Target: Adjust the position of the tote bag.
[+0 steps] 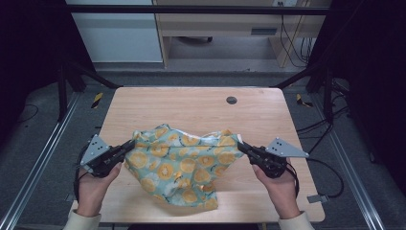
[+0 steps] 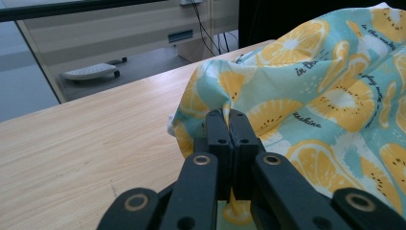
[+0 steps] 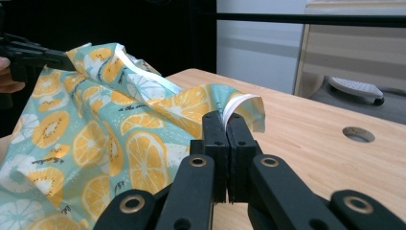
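Here, cloth: a mint-green cloth (image 1: 184,165) printed with orange slices lies crumpled on the near half of the surface (image 1: 191,108), stretched loosely between the two grippers; its lower part droops toward the near edge.
Left gripper: the left gripper (image 1: 130,144) pinches the cloth at its left edge, jaws pressed together on the fabric; in the left gripper view the fabric bunches right at the jaw tips (image 2: 230,115) and a strip of it shows below, between the jaws.
Right gripper: the right gripper (image 1: 241,145) pinches the cloth at its right corner, jaws pressed together; in the right gripper view a white hem (image 3: 234,106) curls up out of the closed jaw tips.
Cloth shape: raised and folded along the far edge between the two pinch points, with the white underside showing near the right corner.
Hands: a hand (image 1: 95,184) holds the left gripper and a hand (image 1: 280,184) holds the right, both coming in from the near edge, light sleeves at the wrists.
Surface: light wood grain, with a round cable hole (image 1: 231,100) near the far edge, well apart from the cloth.
Surroundings: a black frame around the surface and pale cabinets beyond it.
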A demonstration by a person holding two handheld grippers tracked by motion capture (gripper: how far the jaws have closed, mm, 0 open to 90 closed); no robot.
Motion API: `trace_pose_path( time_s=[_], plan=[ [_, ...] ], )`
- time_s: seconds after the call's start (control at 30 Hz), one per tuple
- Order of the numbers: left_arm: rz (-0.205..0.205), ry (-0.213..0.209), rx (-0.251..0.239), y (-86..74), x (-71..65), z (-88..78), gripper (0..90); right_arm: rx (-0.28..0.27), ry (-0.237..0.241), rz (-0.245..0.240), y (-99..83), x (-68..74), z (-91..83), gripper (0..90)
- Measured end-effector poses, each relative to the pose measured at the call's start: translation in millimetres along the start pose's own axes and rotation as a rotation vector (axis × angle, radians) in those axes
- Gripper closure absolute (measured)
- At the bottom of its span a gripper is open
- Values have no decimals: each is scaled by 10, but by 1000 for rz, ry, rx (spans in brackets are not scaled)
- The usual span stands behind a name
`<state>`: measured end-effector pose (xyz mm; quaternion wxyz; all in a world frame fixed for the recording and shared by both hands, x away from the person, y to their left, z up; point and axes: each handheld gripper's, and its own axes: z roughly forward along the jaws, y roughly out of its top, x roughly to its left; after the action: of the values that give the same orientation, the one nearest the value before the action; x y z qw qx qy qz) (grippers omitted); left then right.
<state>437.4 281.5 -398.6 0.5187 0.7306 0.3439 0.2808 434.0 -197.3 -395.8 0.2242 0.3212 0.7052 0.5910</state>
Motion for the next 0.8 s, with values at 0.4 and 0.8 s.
trace_pose_path(
  time_s=[0.4, 0.8],
  plan=[
    [-2, -10, -1, -58, -54, -38, 898, 4, 0, 23, -67, -16, -31, 895],
    [-25, -24, -31, -79, -61, -153, 898, -1, 15, 3, -55, 35, -50, 895]
  ],
)
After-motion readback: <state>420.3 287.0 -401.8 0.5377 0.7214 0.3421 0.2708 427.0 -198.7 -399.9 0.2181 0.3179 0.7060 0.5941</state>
